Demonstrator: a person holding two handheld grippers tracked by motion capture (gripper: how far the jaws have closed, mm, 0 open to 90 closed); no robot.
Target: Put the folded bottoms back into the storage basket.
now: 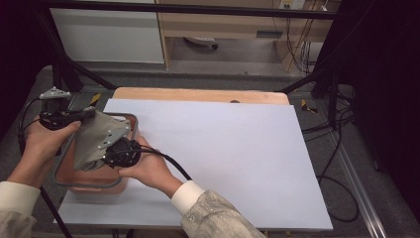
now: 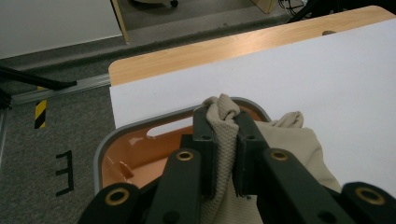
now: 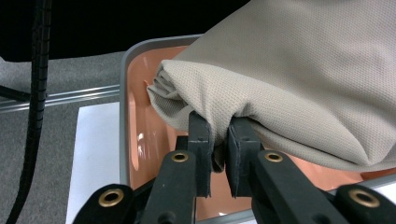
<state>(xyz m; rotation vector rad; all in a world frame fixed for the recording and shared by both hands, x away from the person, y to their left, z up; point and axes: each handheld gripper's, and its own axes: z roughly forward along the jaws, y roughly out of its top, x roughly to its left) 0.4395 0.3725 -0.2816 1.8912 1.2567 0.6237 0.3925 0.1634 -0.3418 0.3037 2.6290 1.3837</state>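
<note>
A beige knitted cloth hangs over an orange bin with a grey rim at the table's left edge. My left gripper is shut on the cloth's upper corner, above the bin's far rim. My right gripper is shut on a lower fold of the cloth, just above the bin's orange inside. The cloth is stretched between the two grippers. In the right gripper view the cloth bunches at its left end over the bin.
A white sheet covers most of the wooden table. Black frame bars stand at the back corners. Cables lie on the grey floor at the right. A white cabinet stands behind.
</note>
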